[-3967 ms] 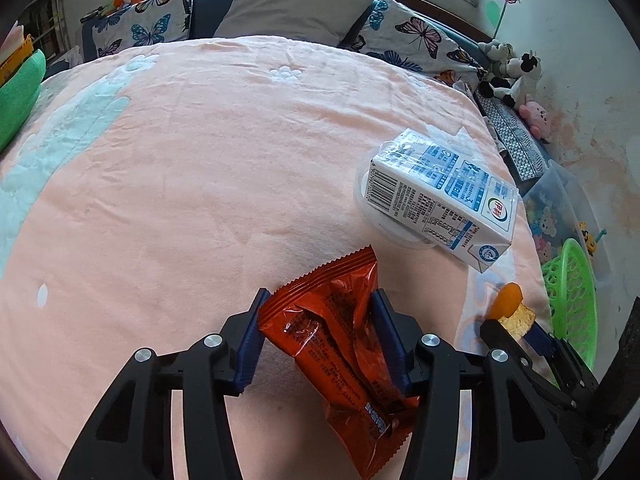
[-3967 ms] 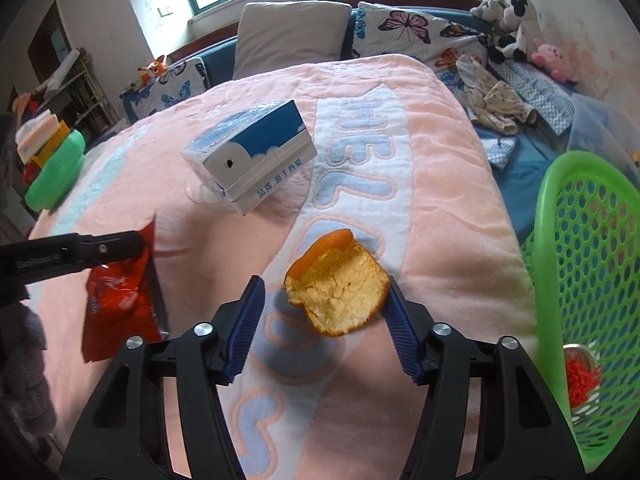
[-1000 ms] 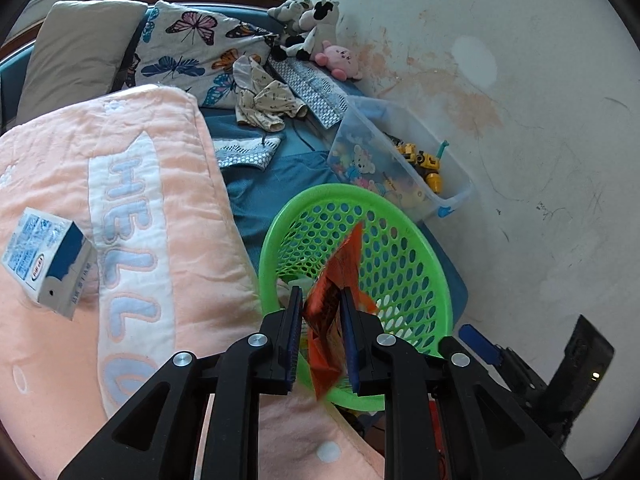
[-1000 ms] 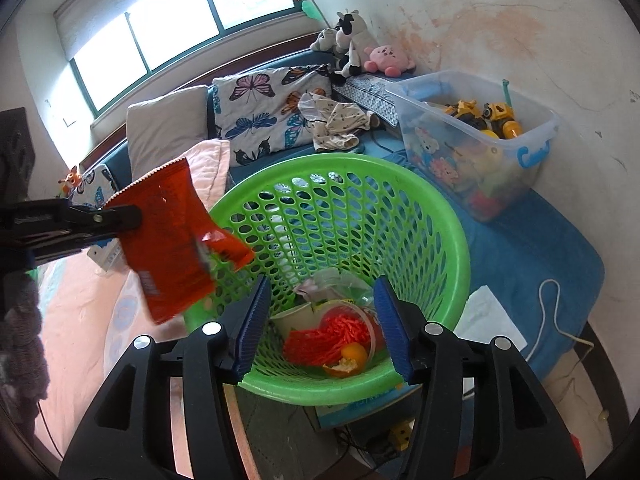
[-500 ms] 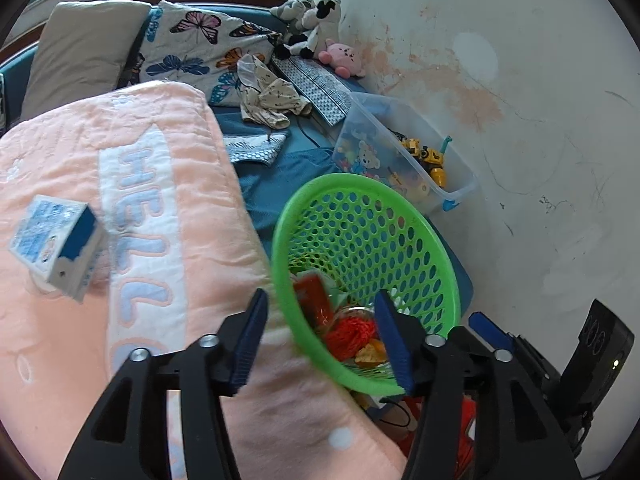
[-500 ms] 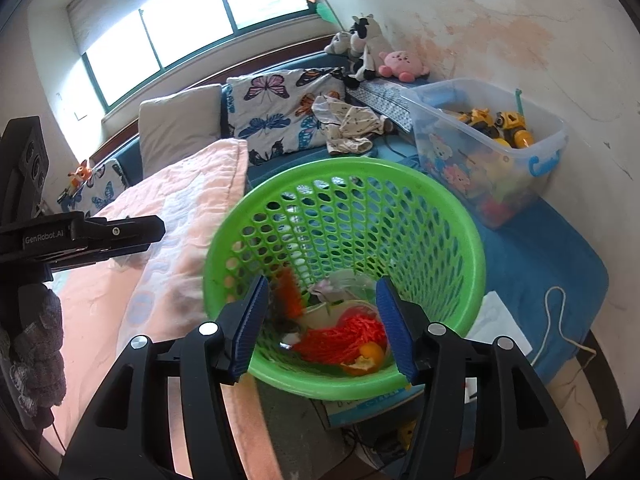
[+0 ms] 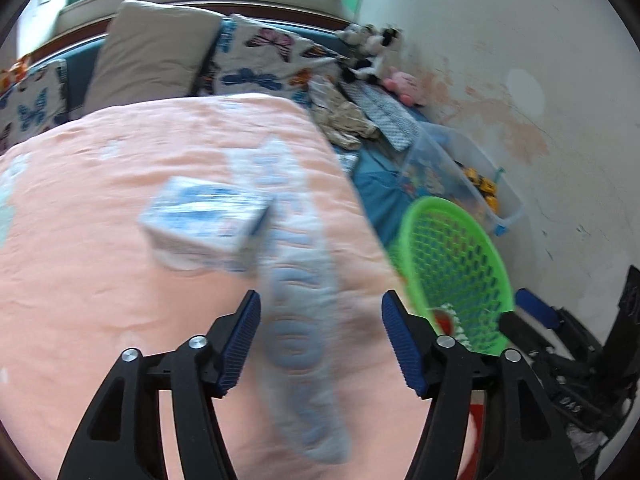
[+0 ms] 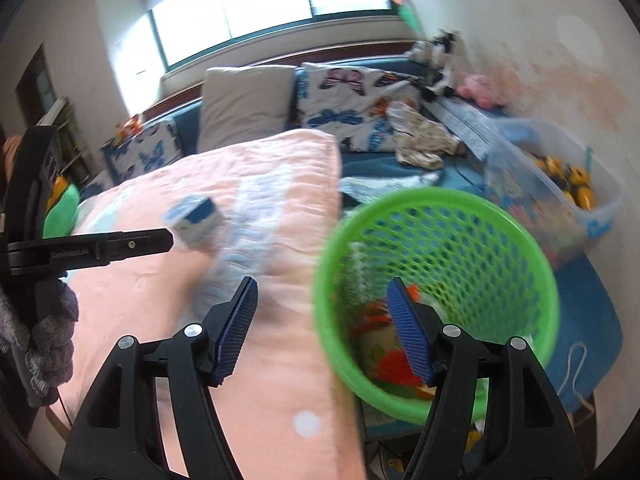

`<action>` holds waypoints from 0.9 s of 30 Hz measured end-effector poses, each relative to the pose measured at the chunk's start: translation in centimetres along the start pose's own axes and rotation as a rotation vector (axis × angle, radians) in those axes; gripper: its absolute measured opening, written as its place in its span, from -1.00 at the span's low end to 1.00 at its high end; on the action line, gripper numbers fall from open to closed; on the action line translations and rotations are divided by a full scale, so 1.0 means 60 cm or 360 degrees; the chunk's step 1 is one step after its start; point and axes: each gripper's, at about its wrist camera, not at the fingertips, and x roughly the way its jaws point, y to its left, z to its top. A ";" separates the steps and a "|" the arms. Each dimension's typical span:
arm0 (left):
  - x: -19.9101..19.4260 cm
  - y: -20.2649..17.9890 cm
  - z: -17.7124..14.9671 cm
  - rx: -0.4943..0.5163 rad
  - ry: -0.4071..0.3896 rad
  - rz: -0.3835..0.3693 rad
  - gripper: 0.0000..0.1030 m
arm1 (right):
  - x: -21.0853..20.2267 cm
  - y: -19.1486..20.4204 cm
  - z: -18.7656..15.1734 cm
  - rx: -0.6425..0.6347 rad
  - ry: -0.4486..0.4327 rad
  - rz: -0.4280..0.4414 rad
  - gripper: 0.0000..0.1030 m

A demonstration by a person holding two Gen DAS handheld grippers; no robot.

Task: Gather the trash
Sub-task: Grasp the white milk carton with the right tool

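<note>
A blue-and-white carton [image 7: 208, 224] lies on the pink blanket [image 7: 100, 240], ahead of my left gripper [image 7: 320, 340], which is open and empty above the blanket. The carton also shows small in the right wrist view [image 8: 194, 220]. My right gripper [image 8: 322, 328] is open and empty, over the edge between the bed and the green basket [image 8: 436, 208]. The basket holds orange and red trash [image 8: 394, 364]. The basket also shows in the left wrist view [image 7: 456, 248] at the right. Both views are blurred by motion.
Pillows [image 7: 148, 48] and butterfly cushions [image 7: 260, 56] line the bed's head. A clear bin of toys [image 8: 560, 184] stands beside the basket by the wall. Plush toys [image 7: 372, 48] sit at the back. Clothes [image 8: 420, 140] lie on the blue sheet.
The orange wrapper has left my left gripper and lies in the basket. Both grippers have swung left from the basket toward the bed and the carton.
</note>
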 end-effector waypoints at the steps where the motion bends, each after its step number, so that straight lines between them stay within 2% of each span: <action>1: -0.008 0.018 0.000 -0.0018 -0.0010 0.0026 0.19 | 0.004 0.012 0.006 -0.0027 0.0001 0.0013 0.36; 9: -0.051 0.128 0.002 -0.0143 -0.0061 0.0177 0.19 | 0.052 0.115 0.070 -0.0291 0.0057 0.0170 0.48; 15: -0.066 0.186 0.000 -0.0208 -0.0071 0.0250 0.20 | 0.108 0.177 0.100 -0.0490 0.0142 0.0258 0.51; 17: -0.069 0.204 -0.004 -0.0226 -0.0072 0.0265 0.28 | 0.132 0.197 0.108 -0.0569 0.0170 0.0267 0.51; 24: -0.065 0.248 -0.012 -0.0280 -0.0056 0.0286 0.29 | 0.202 0.266 0.129 -0.0827 0.0236 0.0338 0.55; 27: -0.059 0.261 -0.015 -0.0290 -0.0048 0.0296 0.36 | 0.234 0.288 0.134 -0.0910 0.0273 0.0361 0.55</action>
